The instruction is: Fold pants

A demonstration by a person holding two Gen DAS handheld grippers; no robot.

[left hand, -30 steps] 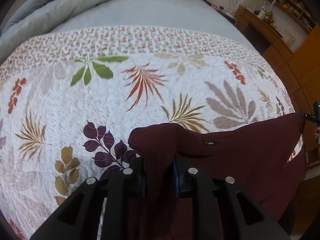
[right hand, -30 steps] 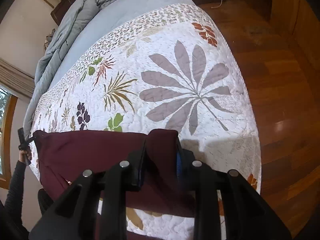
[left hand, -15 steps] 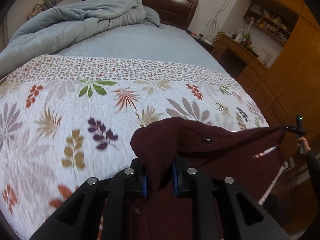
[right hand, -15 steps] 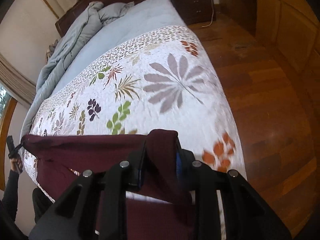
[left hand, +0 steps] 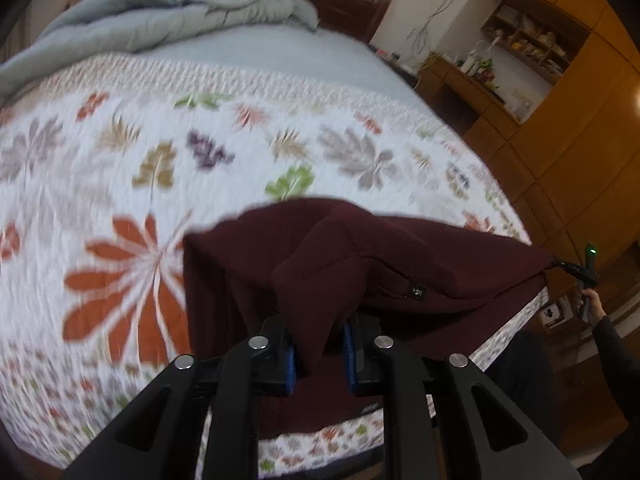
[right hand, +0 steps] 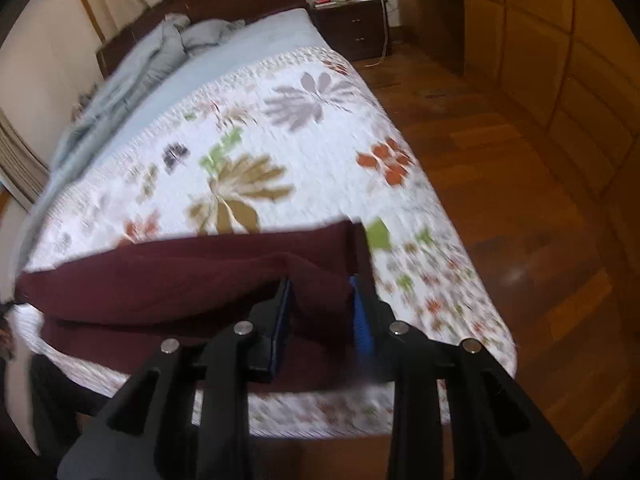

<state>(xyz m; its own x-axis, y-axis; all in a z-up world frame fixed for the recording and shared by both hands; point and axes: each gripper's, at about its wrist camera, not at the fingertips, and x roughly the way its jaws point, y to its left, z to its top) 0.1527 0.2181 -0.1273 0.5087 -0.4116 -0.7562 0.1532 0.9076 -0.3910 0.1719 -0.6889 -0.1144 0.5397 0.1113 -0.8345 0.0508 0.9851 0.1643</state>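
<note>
Dark maroon pants [left hand: 420, 248] hang stretched between my two grippers over the near end of the bed. My left gripper [left hand: 319, 334] is shut on a bunched corner of the cloth, which fills the gap between its blue pads. At the far right of the left wrist view, a hand holds my right gripper [left hand: 582, 272] at the other corner. In the right wrist view, the right gripper [right hand: 320, 300] has a thick fold of the pants [right hand: 180, 276] between its pads. Its jaws are opening, but the cloth still touches both pads. The lower part of the pants drapes over the bed's near edge.
The bed carries a white quilt [left hand: 120, 152] with leaf prints and a crumpled grey duvet [left hand: 168, 20] by the headboard. Right of the bed are a wooden floor [right hand: 520, 208], a dark nightstand [right hand: 352, 28] and wooden wardrobes [left hand: 580, 128].
Both grippers have drawn back toward the foot of the bed, carrying the pants to its near edge. The headboard and room have come into view. The right jaws stand slightly wider.
</note>
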